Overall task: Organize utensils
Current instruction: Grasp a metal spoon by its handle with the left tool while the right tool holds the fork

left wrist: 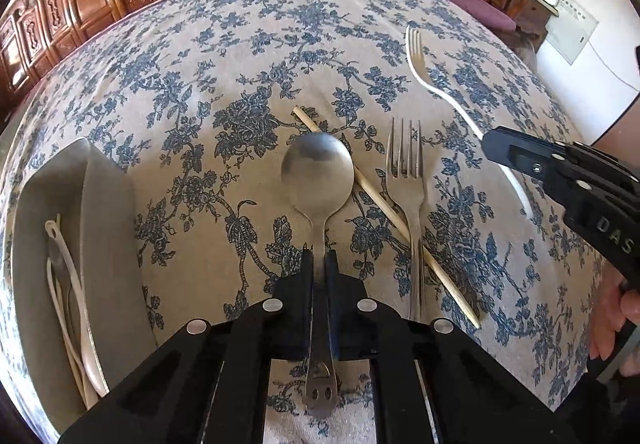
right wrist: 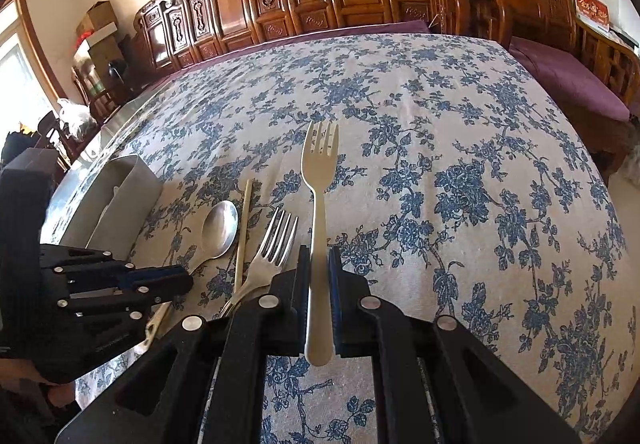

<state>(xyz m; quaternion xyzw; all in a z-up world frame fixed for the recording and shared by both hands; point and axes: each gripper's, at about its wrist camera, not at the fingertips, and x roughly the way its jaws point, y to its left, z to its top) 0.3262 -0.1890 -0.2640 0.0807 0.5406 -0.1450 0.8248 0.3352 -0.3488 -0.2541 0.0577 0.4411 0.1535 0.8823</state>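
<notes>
Clamping metal spoon (left wrist: 318, 180) handle between left gripper (left wrist: 319, 264) jaws; right gripper (right wrist: 319, 260) jaws clenched on white fork (right wrist: 319, 180).

Left gripper (left wrist: 320, 264) and right gripper (right wrist: 318, 264) both clamped.

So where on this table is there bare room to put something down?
The far half of the tablecloth beyond the white fork is free, as is its right side. It is crowded near the grey tray, where metal spoon, chopstick and metal fork lie.
</notes>
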